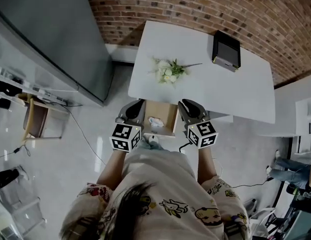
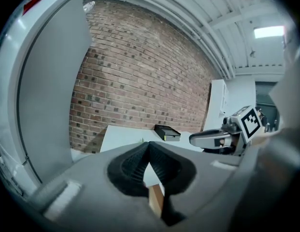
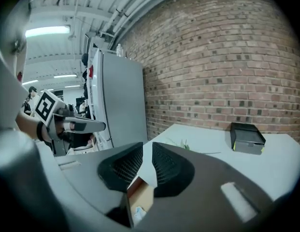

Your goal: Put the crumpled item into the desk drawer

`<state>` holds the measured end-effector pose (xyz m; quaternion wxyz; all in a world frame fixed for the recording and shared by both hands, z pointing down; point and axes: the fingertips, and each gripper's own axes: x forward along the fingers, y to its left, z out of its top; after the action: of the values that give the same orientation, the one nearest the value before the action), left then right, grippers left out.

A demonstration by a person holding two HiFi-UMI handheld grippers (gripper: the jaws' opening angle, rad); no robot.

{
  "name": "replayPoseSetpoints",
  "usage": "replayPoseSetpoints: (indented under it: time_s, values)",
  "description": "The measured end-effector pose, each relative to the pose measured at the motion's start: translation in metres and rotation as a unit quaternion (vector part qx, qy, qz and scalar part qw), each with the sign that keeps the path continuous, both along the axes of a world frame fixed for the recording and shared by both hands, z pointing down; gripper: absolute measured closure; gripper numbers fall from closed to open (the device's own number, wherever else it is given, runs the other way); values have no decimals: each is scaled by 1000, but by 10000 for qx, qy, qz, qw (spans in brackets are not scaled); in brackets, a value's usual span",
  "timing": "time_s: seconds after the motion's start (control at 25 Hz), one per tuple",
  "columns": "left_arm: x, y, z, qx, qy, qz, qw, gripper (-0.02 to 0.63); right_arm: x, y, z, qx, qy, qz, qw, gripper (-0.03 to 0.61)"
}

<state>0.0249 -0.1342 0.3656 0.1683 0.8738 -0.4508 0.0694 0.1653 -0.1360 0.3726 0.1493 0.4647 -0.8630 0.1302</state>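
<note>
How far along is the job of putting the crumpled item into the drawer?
Done: the crumpled item lies inside the open drawer. In hand: nothing. The left gripper is shut and empty, and the right gripper has its jaws slightly apart and empty, one on each side of the drawer. Left: probably only pushing the drawer shut, if that is wanted.

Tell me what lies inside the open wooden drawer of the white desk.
A crumpled white item lies in the open wooden drawer. Its rear part is covered by the white desk top and cannot be seen.
</note>
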Motion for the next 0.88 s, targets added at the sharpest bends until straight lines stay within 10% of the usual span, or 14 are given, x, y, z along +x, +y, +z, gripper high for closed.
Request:
replayPoseSetpoints:
  time_s: [0.88]
  values:
    - [-5, 20, -42, 282, 53, -78, 9996, 614, 19, 27, -55, 578, -806, 273, 9947, 569]
